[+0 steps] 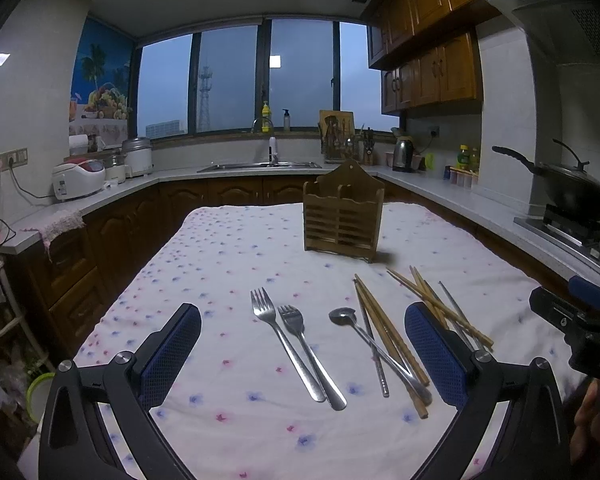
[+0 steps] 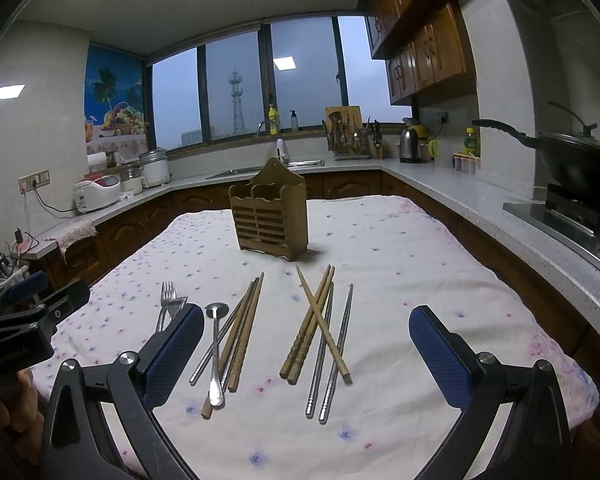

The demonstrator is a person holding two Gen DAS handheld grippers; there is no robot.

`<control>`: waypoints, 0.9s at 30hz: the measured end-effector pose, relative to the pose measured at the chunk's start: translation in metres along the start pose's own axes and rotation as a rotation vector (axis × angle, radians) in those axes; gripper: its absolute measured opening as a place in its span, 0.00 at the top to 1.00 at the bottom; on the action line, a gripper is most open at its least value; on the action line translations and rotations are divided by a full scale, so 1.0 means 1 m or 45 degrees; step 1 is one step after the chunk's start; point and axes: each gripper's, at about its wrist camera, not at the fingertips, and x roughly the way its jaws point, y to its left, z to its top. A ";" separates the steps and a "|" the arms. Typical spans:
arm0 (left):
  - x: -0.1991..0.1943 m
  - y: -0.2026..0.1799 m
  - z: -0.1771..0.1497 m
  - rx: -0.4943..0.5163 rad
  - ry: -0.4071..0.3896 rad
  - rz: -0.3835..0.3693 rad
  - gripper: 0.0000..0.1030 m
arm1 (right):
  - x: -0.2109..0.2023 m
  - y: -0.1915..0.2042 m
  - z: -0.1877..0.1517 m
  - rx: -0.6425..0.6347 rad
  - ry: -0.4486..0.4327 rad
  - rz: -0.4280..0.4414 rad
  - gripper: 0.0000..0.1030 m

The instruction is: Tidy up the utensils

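A wooden utensil holder stands upright on the flowered tablecloth, also in the right wrist view. In front of it lie two metal forks, a metal spoon and several wooden and metal chopsticks. In the right wrist view the spoon lies across one chopstick group; a second crossed group lies to the right; the forks are partly hidden by the left finger. My left gripper is open and empty above the forks and spoon. My right gripper is open and empty above the chopsticks.
Kitchen counters ring the table: rice cookers at left, a sink under the window, a kettle and a wok on a stove at right. The other gripper's body shows at each view's edge.
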 end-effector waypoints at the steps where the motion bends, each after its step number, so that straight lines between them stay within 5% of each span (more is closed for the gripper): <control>1: 0.001 -0.001 -0.001 0.001 0.001 -0.001 0.01 | 0.001 0.001 0.000 -0.001 0.001 0.000 0.00; 15: 0.009 0.000 -0.002 -0.015 0.024 -0.009 0.01 | 0.003 0.001 -0.001 0.000 0.014 0.001 0.00; 27: 0.053 0.017 0.027 -0.095 0.201 -0.102 0.01 | 0.032 -0.015 0.022 0.009 0.115 0.032 0.00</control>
